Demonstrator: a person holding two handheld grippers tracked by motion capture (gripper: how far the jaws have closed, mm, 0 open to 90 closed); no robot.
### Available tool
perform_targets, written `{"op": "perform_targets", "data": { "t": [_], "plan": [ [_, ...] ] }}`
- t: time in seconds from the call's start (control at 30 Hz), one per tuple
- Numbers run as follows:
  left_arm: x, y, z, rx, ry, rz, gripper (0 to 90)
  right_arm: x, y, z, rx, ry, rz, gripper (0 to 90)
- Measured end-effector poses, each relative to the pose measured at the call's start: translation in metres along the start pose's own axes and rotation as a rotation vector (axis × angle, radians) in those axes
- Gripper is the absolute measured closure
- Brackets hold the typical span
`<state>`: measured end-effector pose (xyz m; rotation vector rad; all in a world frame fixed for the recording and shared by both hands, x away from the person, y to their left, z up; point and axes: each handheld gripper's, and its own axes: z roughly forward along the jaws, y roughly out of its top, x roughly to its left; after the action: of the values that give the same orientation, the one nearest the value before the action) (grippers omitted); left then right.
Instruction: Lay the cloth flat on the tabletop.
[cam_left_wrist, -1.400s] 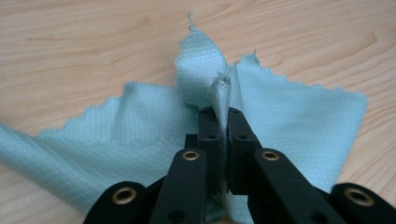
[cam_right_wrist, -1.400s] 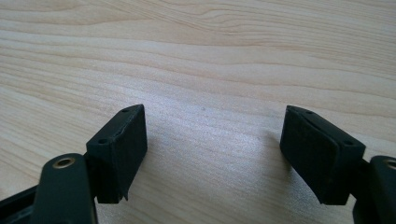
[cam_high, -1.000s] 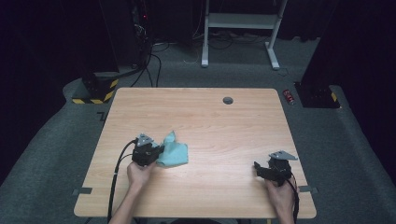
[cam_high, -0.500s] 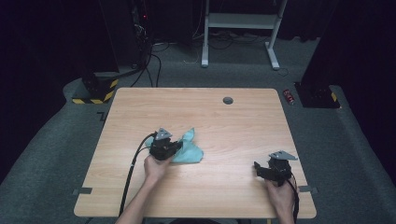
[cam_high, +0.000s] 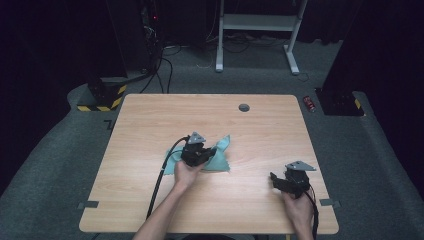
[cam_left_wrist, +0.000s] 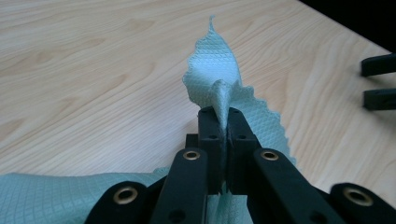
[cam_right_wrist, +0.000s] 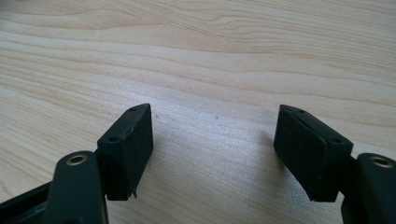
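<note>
The left hand-held gripper (cam_left_wrist: 223, 122) is clenched on a fold of a teal cloth (cam_left_wrist: 219, 84), its two black jaws pressed together with a thin ridge of fabric standing up between them. In the high view this left hand-held gripper (cam_high: 199, 152) sits near the middle of the surface (cam_high: 150, 125), the left hand (cam_high: 184, 174) behind it and the forearm reaching in from the bottom edge at a slant toward the right.

The cloth (cam_high: 220, 152) has a fine diamond-quilted weave and wavy, pinked edges. One corner rises to a point beyond the jaws, away from the person; the rest lies crumpled on the surface, spread to both sides of the gripper.

The right hand-held gripper (cam_right_wrist: 214, 135) is released, its blocky black jaws wide apart over bare light wood with long grain. In the high view the right hand-held gripper (cam_high: 287, 181) rests near the surface's right front corner, held by the right hand (cam_high: 298, 207), well apart from the cloth.
</note>
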<state>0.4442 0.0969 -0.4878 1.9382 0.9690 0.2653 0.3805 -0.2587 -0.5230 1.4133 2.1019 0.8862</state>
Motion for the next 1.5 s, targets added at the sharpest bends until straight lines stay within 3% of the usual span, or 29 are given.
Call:
{"op": "perform_targets", "data": {
  "t": [0.03,0.17,0.43,0.67,0.77,0.9,0.93,0.97,1.1,1.17,1.2,1.23,1.27,1.3,1.33,1.43,1.47,1.5],
  "plan": [
    [-0.003,0.003,0.002,-0.006,-0.02,-0.01,87.2,0.0,0.0,0.0,0.0,0.0,0.0,28.2],
    [-0.016,0.015,0.014,0.009,-0.053,0.03,87.2,0.0,0.0,0.0,0.001,0.002,0.0,28.1],
    [-0.038,0.023,0.033,0.031,-0.11,0.075,87.0,0.001,0.0,0.0,0.0,0.009,-0.007,28.1],
    [-0.038,0.019,0.038,0.05,-0.097,0.079,83.4,0.001,0.0,0.0,0.001,0.014,-0.01,28.1],
    [-0.037,0.019,0.034,0.042,-0.082,0.076,68.8,0.001,0.001,0.0,0.0,0.018,-0.017,28.1],
    [-0.037,0.023,0.024,0.033,-0.043,0.073,60.6,0.002,0.001,0.001,-0.001,0.022,-0.02,28.6],
    [-0.038,0.022,0.016,0.026,-0.034,0.072,57.5,0.003,0.0,-0.001,-0.009,0.042,-0.037,38.3],
    [-0.038,0.022,0.016,0.026,-0.034,0.072,56.9,0.004,-0.001,-0.002,-0.014,0.054,-0.05,42.4],
    [-0.035,0.014,-0.001,0.011,-0.013,0.066,54.0,0.006,-0.001,-0.002,-0.019,0.066,-0.061,48.6],
    [-0.034,0.004,-0.011,0.023,0.008,0.074,53.1,0.009,0.0,-0.002,-0.024,0.076,-0.068,57.0],
    [-0.035,0.0,-0.015,0.027,0.023,0.079,52.8,0.009,0.0,-0.002,-0.022,0.088,-0.074,58.3],
    [-0.037,-0.006,-0.02,0.038,0.064,0.11,52.6,0.01,0.001,-0.003,-0.015,0.119,-0.072,58.5],
    [-0.037,-0.006,-0.02,0.038,0.064,0.11,52.4,0.01,0.001,-0.003,-0.015,0.119,-0.072,58.5],
    [-0.039,-0.011,-0.023,0.049,0.09,0.139,52.3,0.015,0.003,-0.008,-0.043,0.21,-0.057,57.7],
    [-0.04,-0.016,-0.027,0.05,0.097,0.147,52.3,0.015,0.003,-0.008,-0.043,0.21,-0.057,57.7],
    [-0.037,-0.03,-0.034,0.052,0.082,0.115,51.1,0.029,0.008,-0.013,-0.067,0.259,-0.116,54.8],
    [-0.033,-0.039,-0.038,0.068,0.088,0.087,51.2,0.038,0.011,-0.014,-0.073,0.298,-0.136,58.0],
    [-0.032,-0.041,-0.039,0.071,0.095,0.086,51.3,0.044,0.013,-0.013,-0.072,0.347,-0.149,60.2]
  ]
}}
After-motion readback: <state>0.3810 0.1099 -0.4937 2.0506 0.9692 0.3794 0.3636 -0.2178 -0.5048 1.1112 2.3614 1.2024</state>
